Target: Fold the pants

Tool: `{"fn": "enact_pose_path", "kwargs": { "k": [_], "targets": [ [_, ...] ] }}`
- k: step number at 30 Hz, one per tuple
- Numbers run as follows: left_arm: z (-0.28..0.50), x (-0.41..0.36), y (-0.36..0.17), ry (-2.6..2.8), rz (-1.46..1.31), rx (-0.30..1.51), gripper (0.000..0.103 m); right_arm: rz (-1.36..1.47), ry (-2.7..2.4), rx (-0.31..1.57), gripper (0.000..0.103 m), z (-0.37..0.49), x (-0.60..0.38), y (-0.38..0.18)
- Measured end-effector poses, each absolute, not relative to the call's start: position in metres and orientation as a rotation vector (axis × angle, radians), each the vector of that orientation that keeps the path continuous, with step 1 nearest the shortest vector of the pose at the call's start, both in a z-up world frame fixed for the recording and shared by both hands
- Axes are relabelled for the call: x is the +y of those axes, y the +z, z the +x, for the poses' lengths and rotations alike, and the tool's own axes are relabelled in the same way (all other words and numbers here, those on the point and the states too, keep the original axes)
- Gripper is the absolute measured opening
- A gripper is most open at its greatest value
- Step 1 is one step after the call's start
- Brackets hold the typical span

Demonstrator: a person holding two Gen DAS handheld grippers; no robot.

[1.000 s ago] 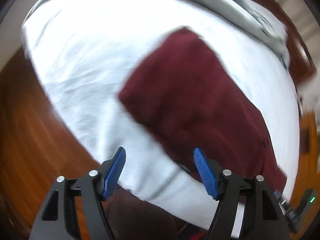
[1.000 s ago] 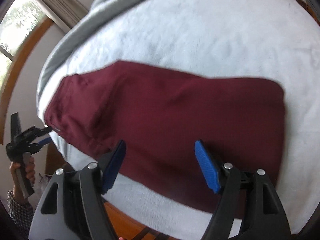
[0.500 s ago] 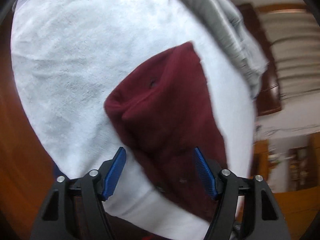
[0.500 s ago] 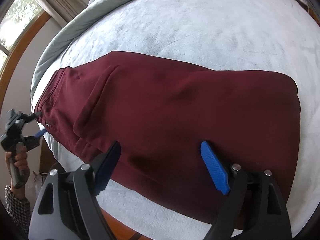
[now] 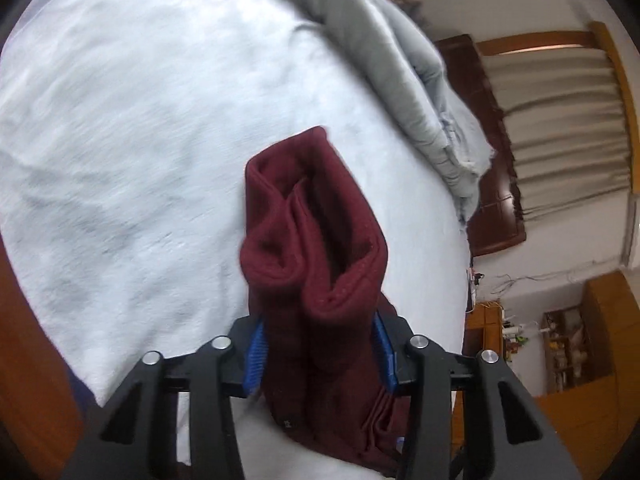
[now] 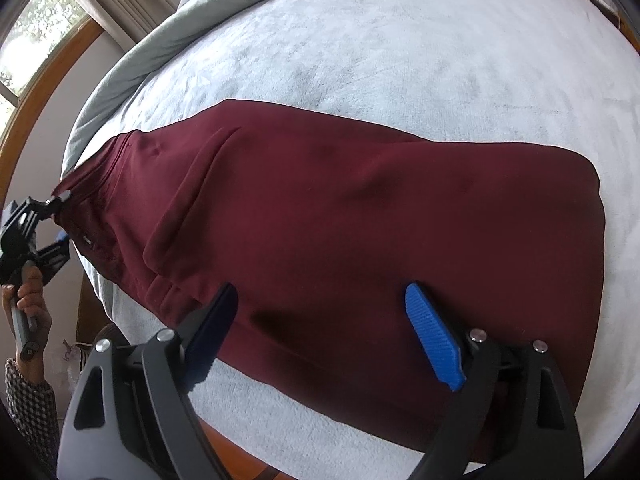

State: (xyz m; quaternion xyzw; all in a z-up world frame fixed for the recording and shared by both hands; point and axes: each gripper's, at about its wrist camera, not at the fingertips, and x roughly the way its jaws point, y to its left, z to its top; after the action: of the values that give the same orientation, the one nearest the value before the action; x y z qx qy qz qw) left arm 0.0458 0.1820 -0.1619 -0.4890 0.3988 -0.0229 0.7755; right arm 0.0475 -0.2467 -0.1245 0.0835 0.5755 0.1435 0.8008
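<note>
Dark red pants point(image 6: 360, 208) lie lengthwise across a white blanket-covered bed point(image 6: 400, 40), folded leg on leg. At their waistband end, far left in the right wrist view, sits my left gripper point(image 6: 36, 224). In its own view its jaws are closing, and the pants point(image 5: 316, 216) are bunched into upright folds between the blue pads of the left gripper point(image 5: 320, 332), which press on the cloth. My right gripper point(image 6: 320, 300) hovers over the leg part near the bed's front edge. Its jaws are opening and grip nothing; the cloth lies flat beneath them.
A grey duvet point(image 5: 400, 72) is heaped along the far side of the bed point(image 5: 120, 120). Curtains point(image 5: 560, 120) and wooden furniture stand beyond it. A person's hand point(image 6: 28, 296) in a checked sleeve holds the left gripper's handle. A window point(image 6: 32, 28) is at the upper left.
The left gripper swung round to the waistband end and closed on it, gathering the cloth into folds. The right gripper's jaws spread wider over the legs and stayed in place.
</note>
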Motion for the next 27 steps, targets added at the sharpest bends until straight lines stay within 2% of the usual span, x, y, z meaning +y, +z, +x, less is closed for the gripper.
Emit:
{"fn": "enact_pose_path", "kwargs": {
  "k": [4, 5, 7, 9, 10, 11, 15, 17, 20, 27],
  "targets": [
    [0.064, 0.182, -0.192, 0.093, -1.003, 0.992, 0.05, 0.18, 0.306, 1.234, 0.089, 0.048, -0.246, -0.125],
    [0.066, 0.184, -0.2, 0.096, -1.031, 0.99, 0.054, 0.174, 0.309, 1.233, 0.089, 0.048, -0.245, -0.125],
    [0.066, 0.183, -0.2, 0.109, -1.032, 0.976, 0.055, 0.171, 0.315, 1.232, 0.089, 0.047, -0.245, -0.125],
    [0.068, 0.177, -0.193, 0.094, -1.015, 0.952, 0.051, 0.18, 0.318, 1.233, 0.089, 0.048, -0.246, -0.125],
    [0.068, 0.175, -0.189, 0.087, -1.018, 0.942, 0.037, 0.188, 0.32, 1.234, 0.089, 0.049, -0.247, -0.125],
    [0.07, 0.174, -0.186, 0.074, -1.021, 0.927, 0.034, 0.193, 0.322, 1.233, 0.089, 0.048, -0.248, -0.125],
    [0.067, 0.174, -0.193, 0.139, -0.99, 0.955, 0.033, 0.235, 0.335, 1.226, 0.09, 0.048, -0.253, -0.125],
    [0.063, 0.182, -0.201, 0.139, -1.066, 0.946, 0.032, 0.254, 0.341, 1.226, 0.09, 0.049, -0.255, -0.124],
    [0.053, 0.18, -0.187, 0.088, -1.086, 0.89, 0.031, 0.297, 0.348, 1.213, 0.084, 0.046, -0.263, -0.115],
    [0.058, 0.137, -0.123, -0.105, -0.991, 0.75, 0.031, 0.33, 0.341, 1.11, 0.084, 0.024, -0.297, -0.072]
  ]
}}
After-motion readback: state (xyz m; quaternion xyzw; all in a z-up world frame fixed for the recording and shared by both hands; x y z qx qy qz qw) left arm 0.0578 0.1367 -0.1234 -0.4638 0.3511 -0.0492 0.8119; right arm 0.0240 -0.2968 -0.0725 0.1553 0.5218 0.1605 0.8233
